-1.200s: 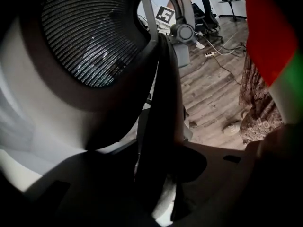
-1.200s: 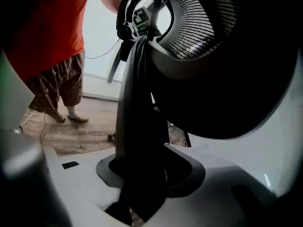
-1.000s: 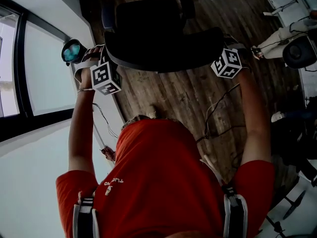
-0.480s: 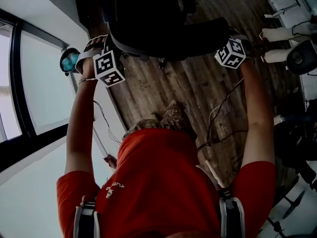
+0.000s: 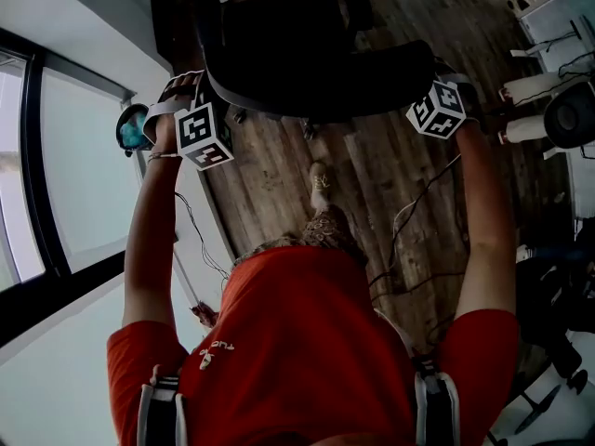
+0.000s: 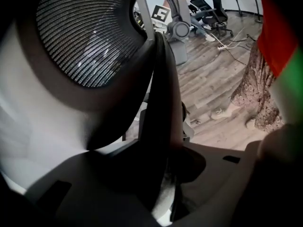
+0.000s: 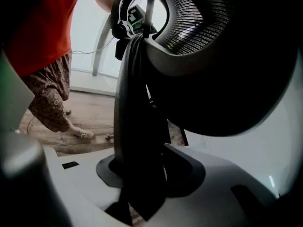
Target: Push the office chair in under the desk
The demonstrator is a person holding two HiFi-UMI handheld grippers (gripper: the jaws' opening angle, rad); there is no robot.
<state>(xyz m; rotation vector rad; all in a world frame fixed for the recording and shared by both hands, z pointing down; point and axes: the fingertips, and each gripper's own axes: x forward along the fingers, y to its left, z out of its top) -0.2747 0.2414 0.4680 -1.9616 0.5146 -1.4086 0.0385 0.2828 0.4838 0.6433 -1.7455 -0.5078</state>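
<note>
Office chair [image 5: 307,63], judged heavy yet free-rolling: the stiff backrest rim [image 6: 162,79] is clamped by left gripper [image 6: 166,171] and right gripper [image 7: 141,174]

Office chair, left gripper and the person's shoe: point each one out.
office chair [image 5: 311,91]: head view, backrest's top edge.
left gripper [image 6: 163,174]: left gripper view, between its fingertips, on the clamped backrest edge.
shoe [image 5: 321,179]: head view, top of the shoe.

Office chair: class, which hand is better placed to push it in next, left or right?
Neither alone. The left gripper clamps the office chair at its backrest's left edge, the right gripper at the right edge, roughly level. Pushing with both looks best; one alone would probably swivel it.
</note>
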